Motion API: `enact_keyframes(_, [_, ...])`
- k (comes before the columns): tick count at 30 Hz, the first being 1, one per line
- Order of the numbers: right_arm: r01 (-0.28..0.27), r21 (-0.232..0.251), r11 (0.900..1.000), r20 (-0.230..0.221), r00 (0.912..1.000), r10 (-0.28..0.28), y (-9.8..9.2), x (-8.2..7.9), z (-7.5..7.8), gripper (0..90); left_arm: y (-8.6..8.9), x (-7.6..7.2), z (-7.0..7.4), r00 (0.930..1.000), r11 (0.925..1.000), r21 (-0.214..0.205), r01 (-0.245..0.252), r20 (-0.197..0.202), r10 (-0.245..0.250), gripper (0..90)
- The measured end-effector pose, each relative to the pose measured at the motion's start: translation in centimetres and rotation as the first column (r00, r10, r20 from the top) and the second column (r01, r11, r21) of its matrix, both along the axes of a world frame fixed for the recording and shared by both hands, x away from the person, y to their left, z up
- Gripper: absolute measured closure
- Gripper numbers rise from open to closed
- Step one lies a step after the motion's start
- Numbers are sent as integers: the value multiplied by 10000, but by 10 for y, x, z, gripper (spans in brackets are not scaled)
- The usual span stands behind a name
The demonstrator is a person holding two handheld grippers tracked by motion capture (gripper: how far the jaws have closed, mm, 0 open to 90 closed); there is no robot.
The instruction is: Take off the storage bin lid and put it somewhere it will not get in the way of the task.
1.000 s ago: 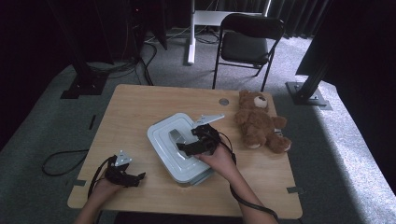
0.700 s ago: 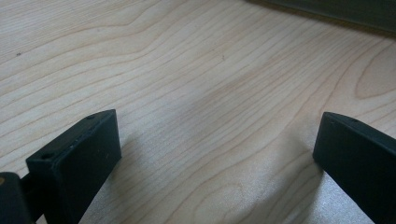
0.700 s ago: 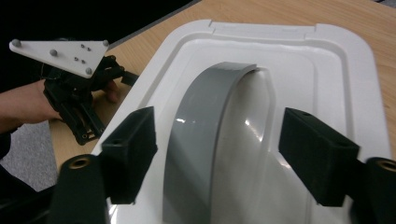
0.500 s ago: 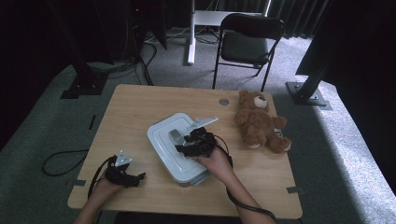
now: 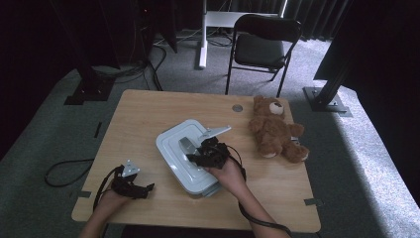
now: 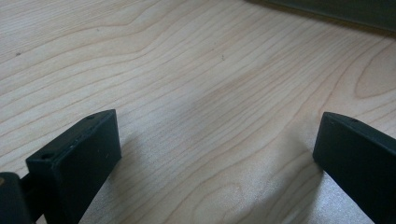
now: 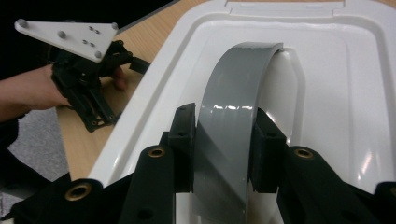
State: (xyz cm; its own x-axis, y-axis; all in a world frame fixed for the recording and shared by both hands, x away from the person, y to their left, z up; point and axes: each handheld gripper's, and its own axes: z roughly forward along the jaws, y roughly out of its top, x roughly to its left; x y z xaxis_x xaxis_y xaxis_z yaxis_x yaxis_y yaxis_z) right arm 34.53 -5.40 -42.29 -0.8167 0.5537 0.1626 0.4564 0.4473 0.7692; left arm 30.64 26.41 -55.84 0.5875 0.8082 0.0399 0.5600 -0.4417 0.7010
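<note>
I work at the table [image 5: 148,111]. The box [image 5: 173,148], white, lidded and with no readable label or writing, lies near the table's middle. My right gripper [image 7: 223,122] sits on the box lid; its jaws have just been closing and now pinch the grey handle [image 7: 233,93] arching over the lid. The bear [image 5: 272,130] lies to the right of the box, apart from it. My left gripper [image 6: 215,154] rests left of the box near the table's front edge, jaws spread over bare wood.
</note>
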Motion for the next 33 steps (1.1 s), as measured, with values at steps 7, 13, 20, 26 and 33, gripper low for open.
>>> enact_keyframes(7, [-272,231,9994,136,9995,269,-1,-4,13,684,0,0,0,10000,10000,18,11,8,-11,14])
enact_keyframes(13, [-336,544,9980,416,9986,313,-6,-6,28,685,0,0,0,10000,10000,20,14,6,-14,14])
enact_keyframes(20, [-120,628,9980,683,9976,77,-13,1,41,685,0,0,0,10000,10000,23,21,-7,-21,14])
enact_keyframes(26, [90,828,9965,732,9972,-151,-20,13,49,685,0,0,0,10000,10000,8,5,27,-5,14])
enact_keyframes(33, [488,871,9950,901,9943,-566,-28,32,54,685,0,0,0,10000,10000,9,7,18,-7,14])
